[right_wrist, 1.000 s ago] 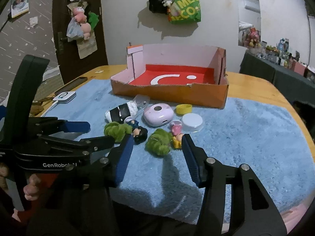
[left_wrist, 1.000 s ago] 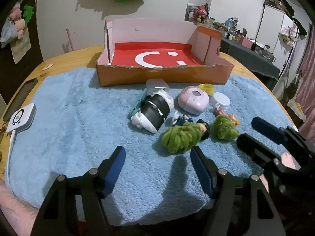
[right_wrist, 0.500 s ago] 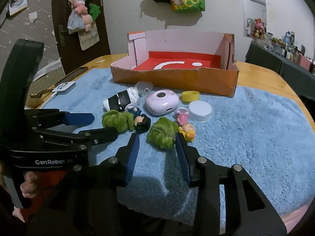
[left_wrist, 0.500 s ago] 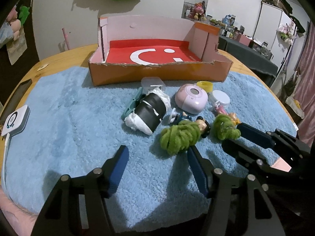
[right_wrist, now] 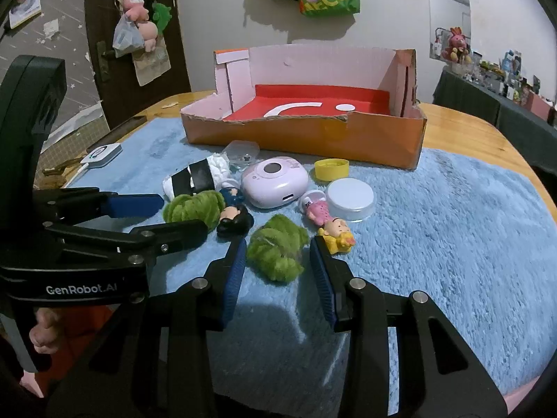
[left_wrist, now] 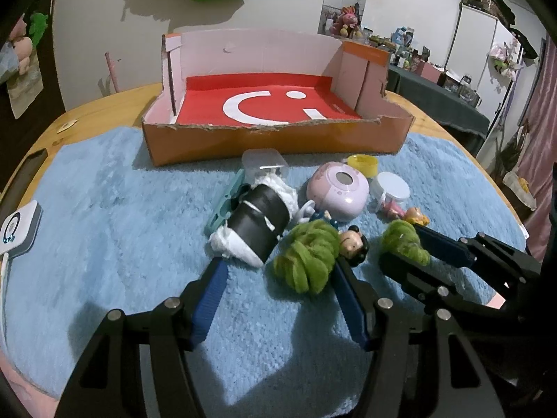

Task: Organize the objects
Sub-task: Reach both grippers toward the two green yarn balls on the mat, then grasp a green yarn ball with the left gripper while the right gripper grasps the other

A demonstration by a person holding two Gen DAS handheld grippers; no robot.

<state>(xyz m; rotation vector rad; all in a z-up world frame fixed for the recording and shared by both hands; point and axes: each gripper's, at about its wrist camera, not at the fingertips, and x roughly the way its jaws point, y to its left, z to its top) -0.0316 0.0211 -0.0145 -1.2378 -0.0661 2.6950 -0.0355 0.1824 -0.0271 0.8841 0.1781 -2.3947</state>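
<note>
From the left wrist camera we see a blue rug (left_wrist: 104,216) on a wooden table, with an open cardboard box (left_wrist: 275,139) with a red floor at the far side. Near the box lie a clear plastic case (left_wrist: 264,162), a black-and-white roll (left_wrist: 257,224), a pink round device (left_wrist: 339,191), a yellow cap (left_wrist: 363,164), a white lid (left_wrist: 391,188) and a dark-haired figurine (left_wrist: 351,242). Our left gripper (left_wrist: 278,278) points down at the rug with its jaws apart; the left green yarn bundle (left_wrist: 308,256) sits between the tips, just beside the right finger, not pressed. The roll touches the left fingertip area.

From the right wrist camera we see the same clutter, plus a pink-dressed figurine (right_wrist: 329,221) just right of the right green yarn bundle (right_wrist: 276,247). Our right gripper (right_wrist: 276,264) slants down; its jaws have just been closing around this bundle and stand narrow, though a sliver of rug shows on each side, so it is not yet clamped. A hand (right_wrist: 41,334) shows at the left edge.
</note>
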